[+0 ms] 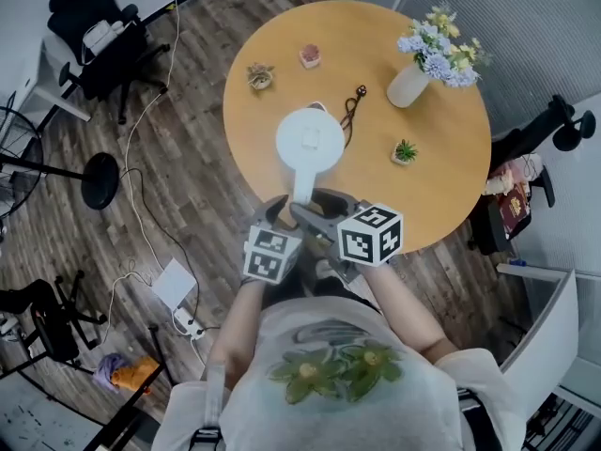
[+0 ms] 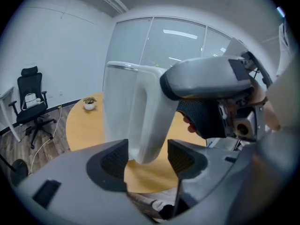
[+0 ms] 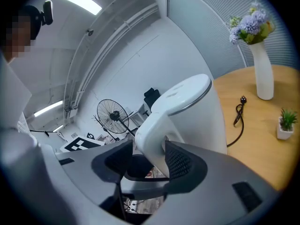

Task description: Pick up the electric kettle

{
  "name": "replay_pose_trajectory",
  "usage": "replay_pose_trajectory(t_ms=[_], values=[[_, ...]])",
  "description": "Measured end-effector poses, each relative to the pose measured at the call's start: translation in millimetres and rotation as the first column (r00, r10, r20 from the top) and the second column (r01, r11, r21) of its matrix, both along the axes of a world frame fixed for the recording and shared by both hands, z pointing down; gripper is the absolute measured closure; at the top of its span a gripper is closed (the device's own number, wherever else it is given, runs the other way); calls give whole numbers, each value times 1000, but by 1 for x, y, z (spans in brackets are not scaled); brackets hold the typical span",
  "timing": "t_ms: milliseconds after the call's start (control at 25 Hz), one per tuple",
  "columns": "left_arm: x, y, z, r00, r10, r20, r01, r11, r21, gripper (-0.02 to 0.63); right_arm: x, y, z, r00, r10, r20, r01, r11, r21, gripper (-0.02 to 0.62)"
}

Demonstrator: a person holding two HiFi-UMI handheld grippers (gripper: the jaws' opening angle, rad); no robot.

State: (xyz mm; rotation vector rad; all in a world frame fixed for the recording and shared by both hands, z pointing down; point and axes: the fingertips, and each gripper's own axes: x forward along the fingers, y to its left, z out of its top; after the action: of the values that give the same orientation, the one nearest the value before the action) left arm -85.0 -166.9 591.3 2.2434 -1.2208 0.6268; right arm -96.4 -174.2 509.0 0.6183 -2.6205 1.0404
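Observation:
The white electric kettle stands near the front of the round wooden table, with its handle pointing at me. My right gripper is shut on that handle; in the right gripper view the handle fills the space between the pads of my right gripper. My left gripper sits just beside it. In the left gripper view its jaws stand open around the handle's lower end, with a small gap on the right side of my left gripper. I cannot tell whether the kettle is lifted.
A white vase of flowers, small potted plants, a pink pot and a black power cord share the table. Office chairs, a fan base and floor cables surround it.

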Motion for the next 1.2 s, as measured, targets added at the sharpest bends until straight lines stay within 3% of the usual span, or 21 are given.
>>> replay_pose_trajectory(t_ms=[480, 800, 1200], values=[[14, -6, 8, 986, 154, -62, -155, 988, -12, 351, -12, -4, 5, 999, -11, 32, 11, 1000, -12, 383], [10, -10, 12, 979, 189, -81, -189, 982, 0, 420, -19, -3, 7, 997, -62, 44, 64, 997, -34, 373], [13, -12, 13, 969, 235, -70, -234, 972, 26, 434, -23, -6, 8, 995, -92, 49, 92, 996, 12, 370]])
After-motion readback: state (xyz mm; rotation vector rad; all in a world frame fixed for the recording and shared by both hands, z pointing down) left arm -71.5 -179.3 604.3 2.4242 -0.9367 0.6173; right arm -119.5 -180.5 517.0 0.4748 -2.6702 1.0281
